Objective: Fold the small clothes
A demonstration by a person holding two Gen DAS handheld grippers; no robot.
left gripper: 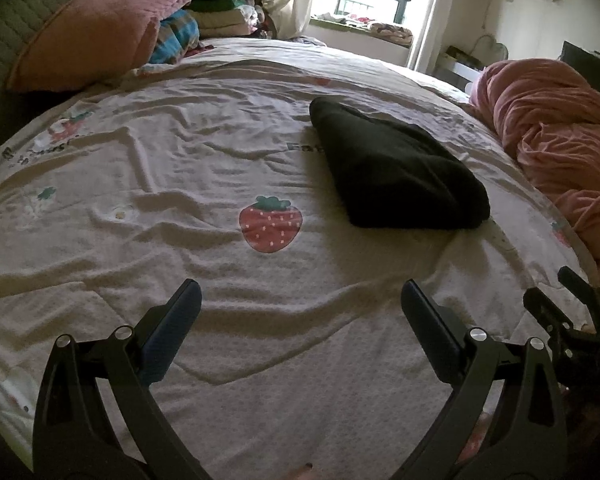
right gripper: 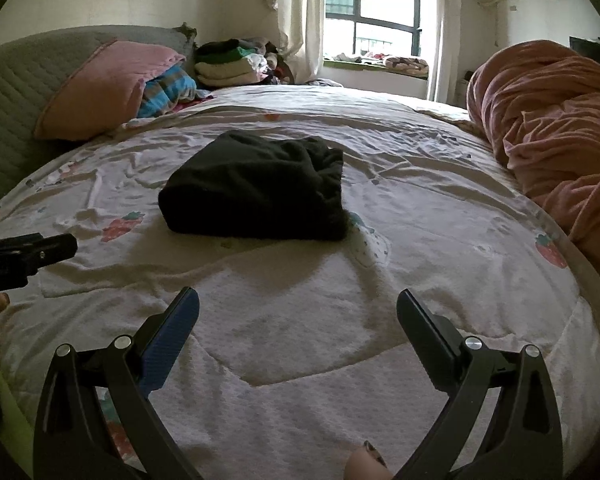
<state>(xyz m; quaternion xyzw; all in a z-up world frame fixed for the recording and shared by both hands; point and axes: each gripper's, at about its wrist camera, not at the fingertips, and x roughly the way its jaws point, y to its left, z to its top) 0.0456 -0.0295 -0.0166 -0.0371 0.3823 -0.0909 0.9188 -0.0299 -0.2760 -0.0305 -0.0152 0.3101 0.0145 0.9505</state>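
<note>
On the bed (right gripper: 420, 208) a folded dark garment (right gripper: 256, 196) lies apart from the left tongs (left gripper: 300, 296) and right tongs (right gripper: 298, 304), both spread wide and empty.

1. Folded garment (right gripper: 256, 196): solid black, unpatterned.
2. Bedsheet (left gripper: 204, 168): off-white, printed with red strawberries (left gripper: 271, 224) bearing green caps and pale seed dots (grey lettering sits beside the garment).
3. Pillow (right gripper: 104, 88): plain pink with a darker pink edge.
4. Headboard (right gripper: 16, 80): grey-green, quilted in a ribbed pattern.
5. Blanket (left gripper: 178, 34): plaid in blue, red and tan.
6. Comforter (right gripper: 556, 120): uniform salmon pink.
7. Stacked clothes (right gripper: 230, 60): black, green and beige layers.
8. Left gripper (left gripper: 301, 298) and right gripper (right gripper: 298, 306): black frames, each with one blue textured pad.
</note>
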